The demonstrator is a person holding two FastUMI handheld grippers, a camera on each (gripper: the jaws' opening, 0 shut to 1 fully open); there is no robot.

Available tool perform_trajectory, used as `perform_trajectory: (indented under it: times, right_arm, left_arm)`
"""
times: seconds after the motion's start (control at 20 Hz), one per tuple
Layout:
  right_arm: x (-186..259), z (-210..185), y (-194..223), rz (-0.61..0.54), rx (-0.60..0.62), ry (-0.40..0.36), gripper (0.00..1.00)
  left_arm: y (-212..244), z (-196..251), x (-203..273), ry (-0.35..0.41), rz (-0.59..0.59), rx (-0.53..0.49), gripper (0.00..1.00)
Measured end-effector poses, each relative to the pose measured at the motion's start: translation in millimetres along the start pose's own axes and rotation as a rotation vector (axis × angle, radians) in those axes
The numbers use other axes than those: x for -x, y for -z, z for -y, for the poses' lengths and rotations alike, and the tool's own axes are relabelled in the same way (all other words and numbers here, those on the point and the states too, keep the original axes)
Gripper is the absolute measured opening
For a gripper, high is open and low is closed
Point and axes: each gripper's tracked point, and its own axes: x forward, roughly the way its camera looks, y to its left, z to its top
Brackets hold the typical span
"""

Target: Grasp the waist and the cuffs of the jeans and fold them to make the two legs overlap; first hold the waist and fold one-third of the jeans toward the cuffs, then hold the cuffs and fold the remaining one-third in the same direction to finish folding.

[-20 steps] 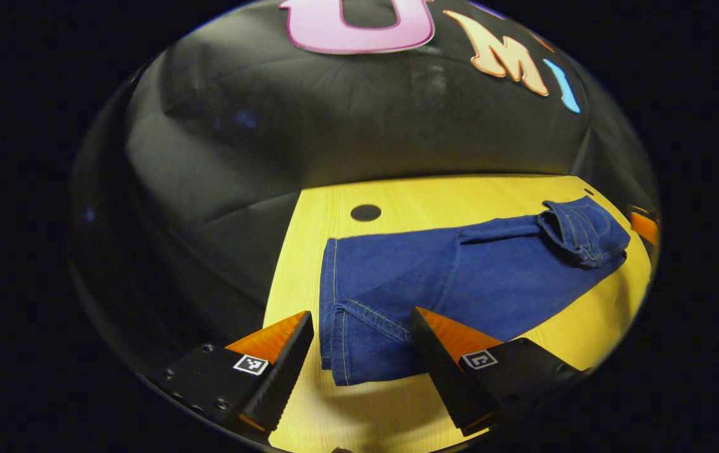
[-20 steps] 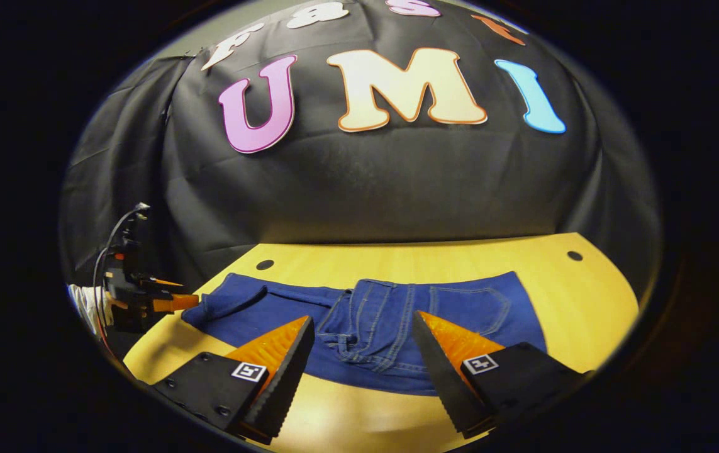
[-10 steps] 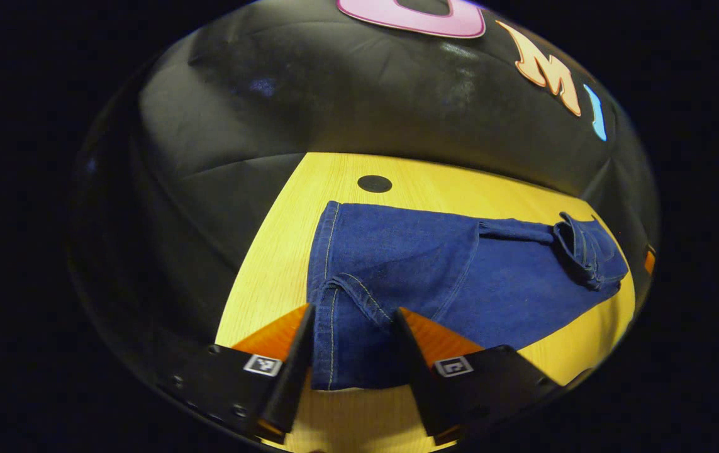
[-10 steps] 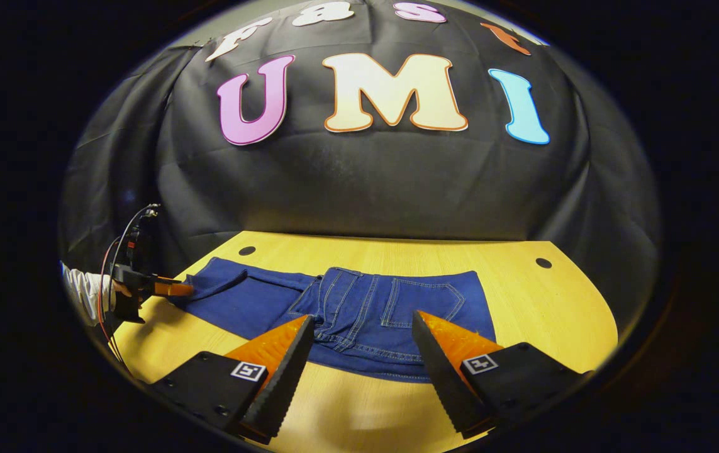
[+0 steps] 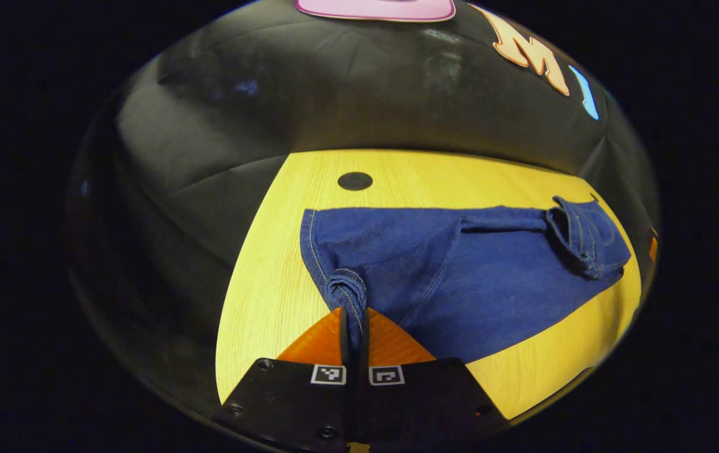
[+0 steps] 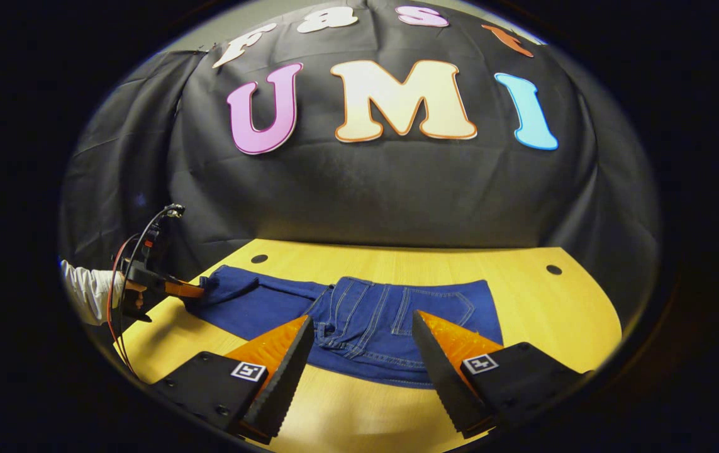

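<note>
So since half a second back my left gripper [image 5: 353, 327] went from straddling the cuff [image 5: 346, 292] to clamping it; both fingers pinch the hem, which bunches into a little roll at the tips; my right gripper [image 6: 362, 333] is still wide open, holding nothing, just short of the waist [image 6: 390, 314]; the jeans [image 5: 460, 270] lie flat across the yellow wood-grain table [image 5: 258, 296], waist end folded over; dark blue denim, pale stitching on seams and back pocket; a round black hole [image 5: 355, 181] sits near the cuffs.
</note>
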Motion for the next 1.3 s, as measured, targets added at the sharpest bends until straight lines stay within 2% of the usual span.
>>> perform_trajectory:
  times: [0.05, 0.1, 0.15, 0.2, 0.45, 0.6, 1.3]
  right_arm:
    - [2.5, 3.4, -3.8, 0.016, 0.007, 0.001, 0.97]
    - [4.1, 5.9, -5.8, 0.028, 0.007, -0.009, 0.92]
    - [6.1, 6.1, -5.7, 0.031, 0.007, -0.023, 0.98]
    - [7.1, 7.9, -2.6, 0.019, 0.014, -0.036, 0.98]
    - [22.4, 23.3, -2.1, -0.001, 0.031, -0.103, 0.97]
    - [34.2, 45.5, -8.4, 0.006, 0.044, -0.114, 0.97]
    - [85.2, 191.8, -10.7, 0.016, 0.02, -0.028, 0.97]
  left_arm:
    - [-12.7, 7.5, 8.8, 0.018, 0.027, 0.023, 0.0]
    - [-23.3, 13.8, 15.7, 0.029, 0.056, 0.051, 0.0]
    - [-35.1, 22.7, 25.5, 0.04, 0.074, 0.071, 0.0]
    - [-43.1, 33.3, 37.3, 0.055, 0.094, 0.082, 0.0]
    - [-89.5, 108.7, 77.1, 0.107, 0.176, 0.024, 0.0]
    - [-110.5, 159.3, 84.9, 0.146, 0.201, 0.008, 0.0]
    - [-148.6, 384.5, 58.6, 0.308, 0.227, -0.098, 0.0]
